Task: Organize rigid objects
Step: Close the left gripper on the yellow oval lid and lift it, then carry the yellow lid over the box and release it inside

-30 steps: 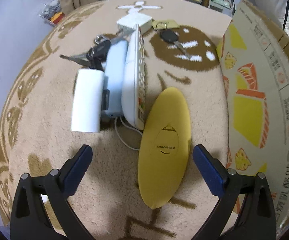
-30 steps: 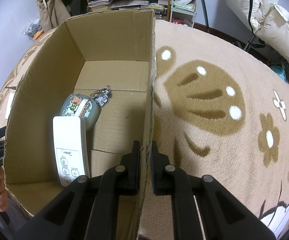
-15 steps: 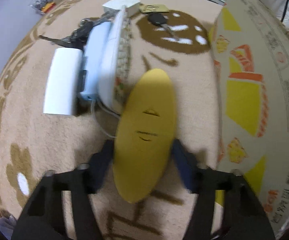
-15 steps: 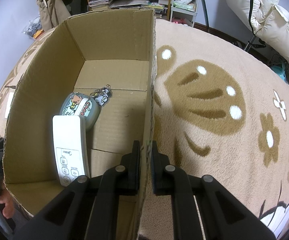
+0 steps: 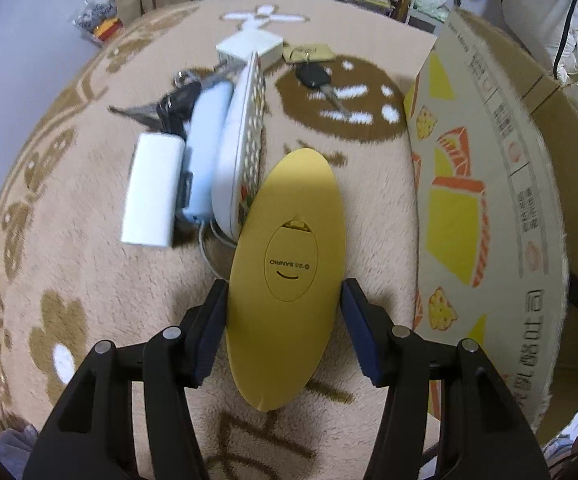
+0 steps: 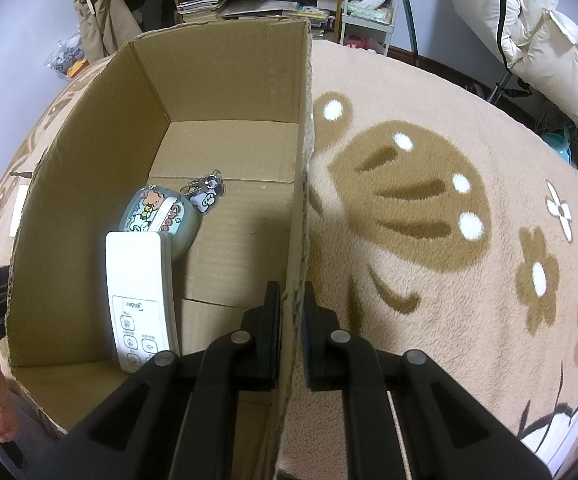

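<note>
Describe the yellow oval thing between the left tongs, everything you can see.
The yellow oval object is a smooth, matte, plastic-looking elongated shell, seen back side up. An oval inset panel with a small tab reads "'23 SANRIO". It lies lengthwise along the left tongs, whose blue pads press its two long edges; its near tip pokes back past them. It sits over the beige rug, its far end beside the white remote. Whether it is lifted is unclear.

Dim indoor light, soft shadows, strong fisheye bending, dark corners, slight blur

Lying flat between the left gripper (image 5: 285,328) pads: yellow oval case (image 5: 287,276), smile-marked, long axis pointing forward.
</note>
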The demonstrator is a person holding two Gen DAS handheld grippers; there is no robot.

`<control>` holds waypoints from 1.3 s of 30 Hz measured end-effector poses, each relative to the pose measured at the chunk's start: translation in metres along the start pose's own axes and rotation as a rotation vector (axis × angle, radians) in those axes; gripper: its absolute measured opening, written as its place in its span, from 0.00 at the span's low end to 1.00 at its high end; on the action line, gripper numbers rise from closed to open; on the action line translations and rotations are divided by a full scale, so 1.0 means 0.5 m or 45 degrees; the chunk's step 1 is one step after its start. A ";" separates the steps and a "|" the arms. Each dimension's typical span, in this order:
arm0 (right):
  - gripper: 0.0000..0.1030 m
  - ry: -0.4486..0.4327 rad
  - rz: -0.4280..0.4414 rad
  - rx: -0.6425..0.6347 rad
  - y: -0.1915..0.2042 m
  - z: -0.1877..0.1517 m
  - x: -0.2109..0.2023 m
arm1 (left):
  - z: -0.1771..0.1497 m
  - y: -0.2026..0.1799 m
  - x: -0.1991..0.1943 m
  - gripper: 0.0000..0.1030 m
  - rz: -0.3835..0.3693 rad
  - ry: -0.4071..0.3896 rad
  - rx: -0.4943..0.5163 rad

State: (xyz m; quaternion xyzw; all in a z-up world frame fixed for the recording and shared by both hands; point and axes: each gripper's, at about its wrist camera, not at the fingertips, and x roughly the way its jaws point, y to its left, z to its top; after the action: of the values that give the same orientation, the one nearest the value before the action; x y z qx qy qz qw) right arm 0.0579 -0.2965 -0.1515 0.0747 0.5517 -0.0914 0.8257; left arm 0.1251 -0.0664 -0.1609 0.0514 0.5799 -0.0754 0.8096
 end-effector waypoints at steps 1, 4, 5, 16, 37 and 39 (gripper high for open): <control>0.10 -0.001 0.000 0.001 -0.003 -0.001 0.000 | 0.000 0.000 -0.005 0.54 -0.001 -0.008 0.002; 0.10 -0.001 -0.002 0.000 -0.002 0.000 -0.003 | -0.006 0.002 -0.020 0.54 -0.016 -0.009 -0.011; 0.10 -0.002 -0.003 -0.001 -0.002 0.000 -0.004 | -0.006 0.008 -0.025 0.54 -0.009 -0.021 -0.019; 0.10 -0.012 0.004 -0.003 -0.006 0.006 -0.014 | 0.039 -0.001 -0.135 0.54 0.031 -0.232 0.015; 0.10 -0.012 -0.018 -0.007 -0.002 0.011 -0.018 | 0.104 -0.192 -0.331 0.54 -0.081 -0.495 0.206; 0.10 -0.010 -0.022 -0.007 0.001 0.012 -0.015 | 0.106 -0.207 -0.330 0.54 -0.103 -0.494 0.220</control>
State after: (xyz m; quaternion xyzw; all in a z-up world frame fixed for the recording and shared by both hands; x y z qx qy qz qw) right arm 0.0604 -0.2968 -0.1422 0.0674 0.5492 -0.0972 0.8273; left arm 0.1034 -0.1671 0.0128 0.0819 0.4061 -0.1659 0.8949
